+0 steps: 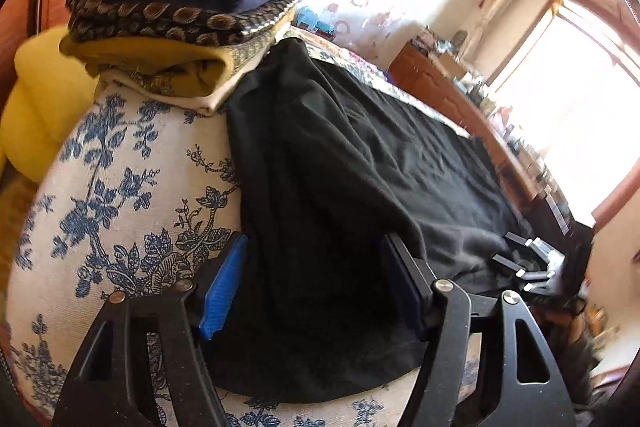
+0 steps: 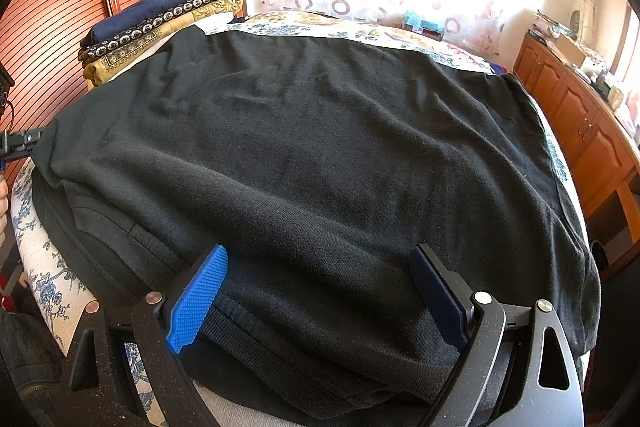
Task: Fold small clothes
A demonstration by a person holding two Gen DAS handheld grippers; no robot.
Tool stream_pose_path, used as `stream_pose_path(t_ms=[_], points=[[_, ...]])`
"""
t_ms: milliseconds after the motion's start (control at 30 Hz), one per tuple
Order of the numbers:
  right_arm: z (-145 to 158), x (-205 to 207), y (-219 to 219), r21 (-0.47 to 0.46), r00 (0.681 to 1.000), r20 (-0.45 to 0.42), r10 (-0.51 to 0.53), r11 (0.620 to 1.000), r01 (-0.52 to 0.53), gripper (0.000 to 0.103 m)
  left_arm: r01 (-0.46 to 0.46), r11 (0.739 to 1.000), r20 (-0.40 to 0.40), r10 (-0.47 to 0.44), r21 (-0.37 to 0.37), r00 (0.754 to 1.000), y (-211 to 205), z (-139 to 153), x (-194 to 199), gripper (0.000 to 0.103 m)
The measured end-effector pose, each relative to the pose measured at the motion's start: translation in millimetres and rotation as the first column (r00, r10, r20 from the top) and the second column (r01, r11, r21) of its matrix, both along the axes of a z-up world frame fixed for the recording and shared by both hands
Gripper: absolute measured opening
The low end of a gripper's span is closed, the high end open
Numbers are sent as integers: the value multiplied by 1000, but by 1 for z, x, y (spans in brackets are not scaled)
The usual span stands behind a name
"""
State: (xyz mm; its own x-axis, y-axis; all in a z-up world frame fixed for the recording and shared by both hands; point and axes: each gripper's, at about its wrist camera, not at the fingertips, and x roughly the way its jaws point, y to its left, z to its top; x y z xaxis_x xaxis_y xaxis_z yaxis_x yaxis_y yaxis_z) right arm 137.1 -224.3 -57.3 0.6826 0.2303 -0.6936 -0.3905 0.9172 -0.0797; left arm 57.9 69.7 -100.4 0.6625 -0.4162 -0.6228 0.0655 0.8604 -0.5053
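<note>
Looking down both tongs, the black garment [image 2: 320, 147] is spread flat on the floral bedcover [image 1: 120, 187], long axis running side to side. Right gripper [image 2: 320, 299] is spread wide over the near ribbed hem, nothing pinched. Left gripper [image 1: 316, 287] is spread too, straddling the left-hand edge. Farther back, beyond that edge, sits the folded stack [image 1: 180, 27]. Both hands look equally close.

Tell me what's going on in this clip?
A person with a gripper in each hand is folding a black garment spread on a floral bedspread. The left gripper and right gripper both sit at its near edge, jaws wide apart with fabric between them, not clamped. A stack of folded clothes sits behind the garment.
</note>
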Motion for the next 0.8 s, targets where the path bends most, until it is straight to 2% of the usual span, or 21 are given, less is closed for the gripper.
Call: stream_pose_path(t_ms=[133,200,467,633,667,700,733,767,800], points=[[0,0,0,0,1000,0,0,1000,0,93,-5,995,-7,4,-98,1000,9,-3,1,76],[0,0,0,0,1000,0,1,1000,-1,93,-4,995,-9,3,-99,1000,9,-3,1,76],[0,0,0,-1,1000,-1,2,1000,-2,93,46,998,-11,-47,-48,999,-12,1,9,79],[0,0,-1,-1,1000,-1,3,1000,-3,93,69,995,-8,-69,67,998,-30,6,11,78],[0,0,0,-1,1000,-1,3,1000,-3,93,75,993,-9,-75,93,997,-33,6,11,75],[0,0,-1,-1,1000,-1,3,1000,-3,93,89,989,-16,-88,114,996,-37,5,13,53],[0,0,-1,-1,1000,-1,3,1000,-3,93,94,987,-23,-92,127,996,-39,4,15,40],[0,1,0,-1,1000,-1,3,1000,-3,93,90,986,-19,-88,141,996,-39,4,16,33],[0,1,-1,-1,1000,-1,4,1000,-4,93,96,984,-21,-94,149,995,-40,5,17,16]])
